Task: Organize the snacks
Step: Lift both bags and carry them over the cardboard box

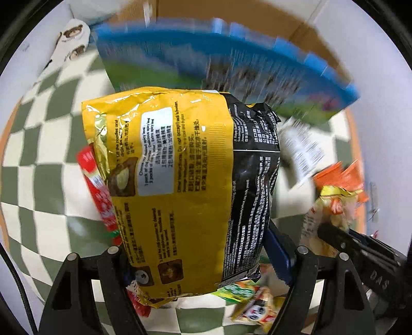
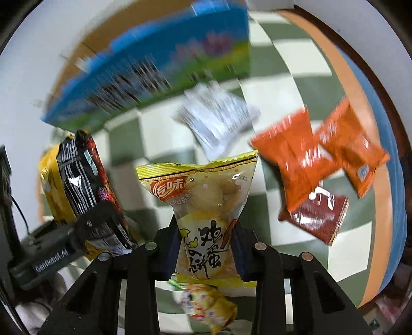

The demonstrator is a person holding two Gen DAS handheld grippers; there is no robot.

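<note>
My left gripper (image 1: 203, 260) is shut on a large yellow and black noodle packet (image 1: 185, 185), held above the checked tablecloth (image 1: 38, 185). The same noodle packet (image 2: 77, 180) shows at the left of the right wrist view, in the other gripper's fingers (image 2: 90, 226). My right gripper (image 2: 206, 252) is shut on a pale yellow egg-biscuit bag (image 2: 206, 201), lifted off the cloth. In the left wrist view that biscuit bag (image 1: 332, 211) hangs at the right in the right gripper's fingers (image 1: 342, 239).
A big blue and green box (image 2: 159, 67) lies at the back before a cardboard box (image 1: 231, 15). Two orange packets (image 2: 309, 154), a dark red packet (image 2: 319, 219) and a white sachet (image 2: 216, 116) lie on the cloth. A red packet (image 1: 100, 195) and small yellow snack packs (image 2: 206, 306) lie below.
</note>
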